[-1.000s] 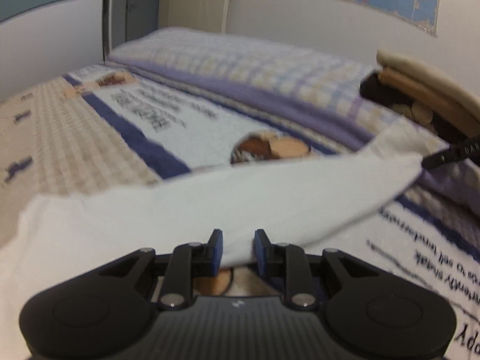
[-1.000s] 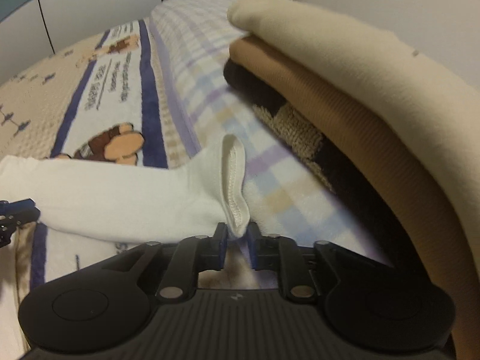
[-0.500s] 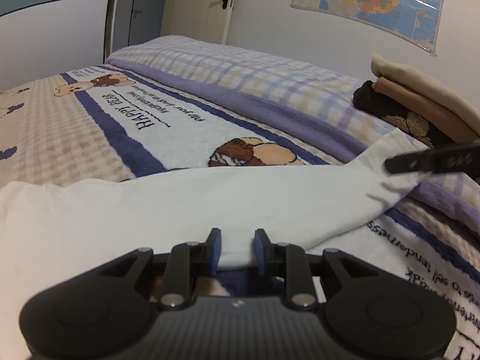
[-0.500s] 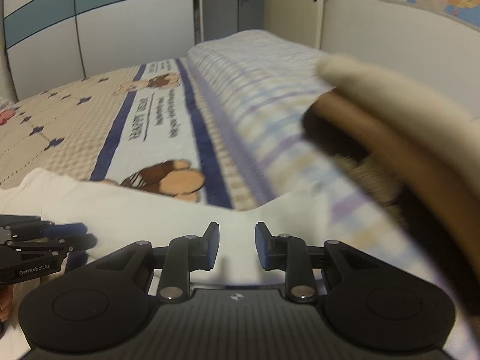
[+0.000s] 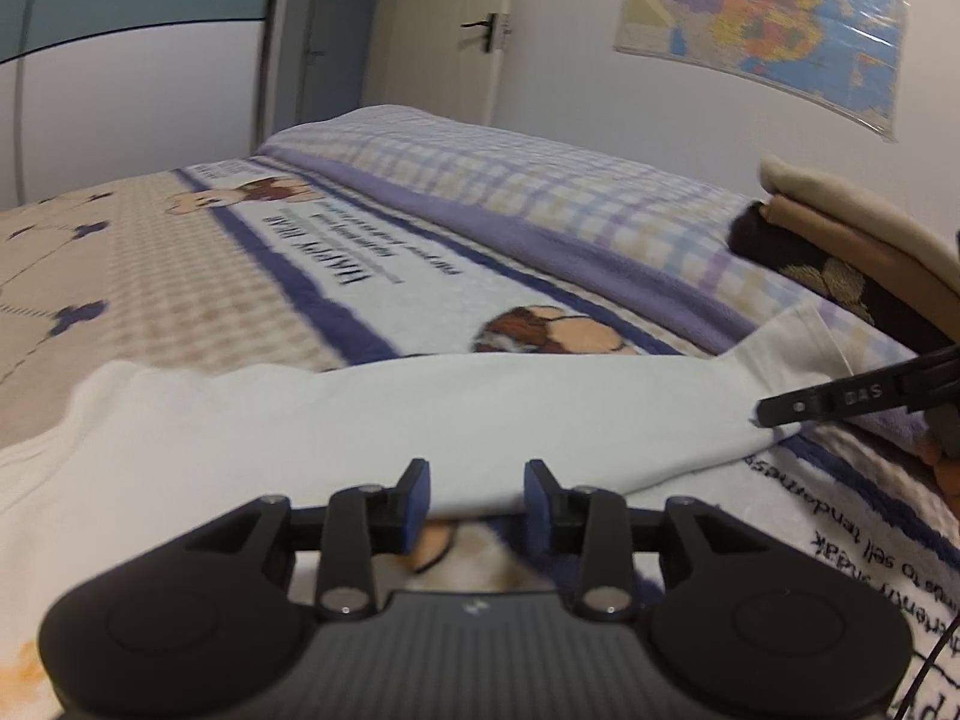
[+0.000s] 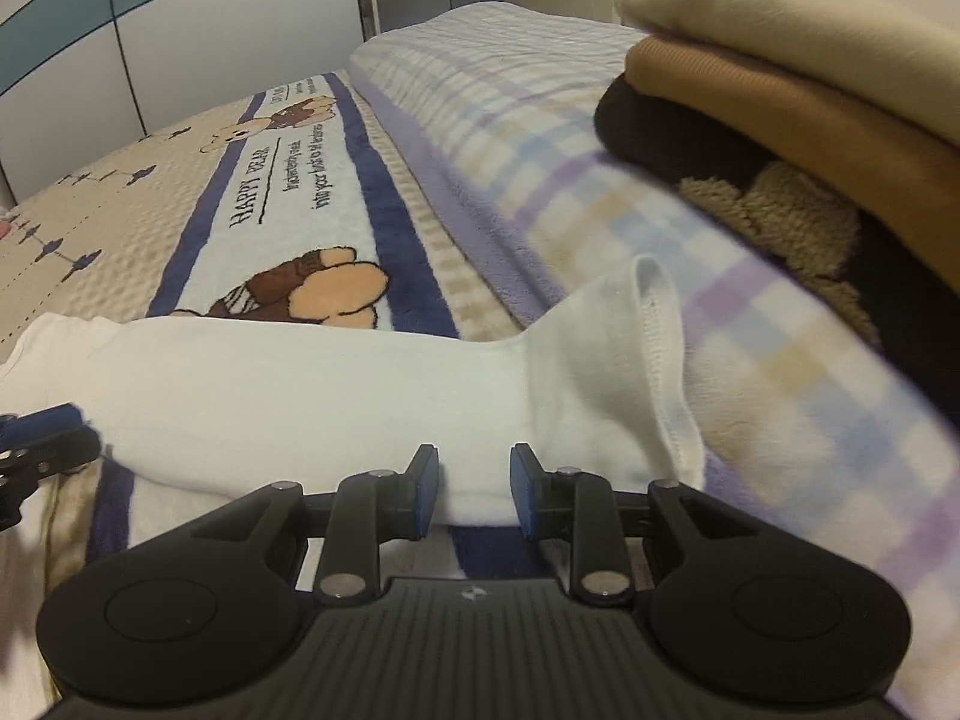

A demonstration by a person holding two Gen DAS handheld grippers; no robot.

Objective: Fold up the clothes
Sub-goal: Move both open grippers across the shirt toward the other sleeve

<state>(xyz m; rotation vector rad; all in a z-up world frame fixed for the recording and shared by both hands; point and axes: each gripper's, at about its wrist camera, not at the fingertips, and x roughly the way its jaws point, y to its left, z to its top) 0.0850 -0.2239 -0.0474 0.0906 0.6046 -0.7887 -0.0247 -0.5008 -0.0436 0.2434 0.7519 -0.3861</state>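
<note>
We see the bed (image 6: 282, 138), bearing a white garment (image 6: 336, 396) and stacked folded clothes (image 6: 798, 78).

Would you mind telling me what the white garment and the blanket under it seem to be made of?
The white garment looks like thin knit cotton, matte: it drapes softly, and its stitched hem shows a neat double seam. The blanket with the bear print looks like plush fleece, with a fuzzy, slightly ribbed pile. Neither can be confirmed by sight alone.

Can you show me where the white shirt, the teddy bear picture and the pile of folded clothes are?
white shirt (image 6: 336, 378): right wrist view, folded body.
teddy bear picture (image 6: 318, 294): right wrist view, bear's feet.
pile of folded clothes (image 5: 840, 228): left wrist view, tan layer.
</note>
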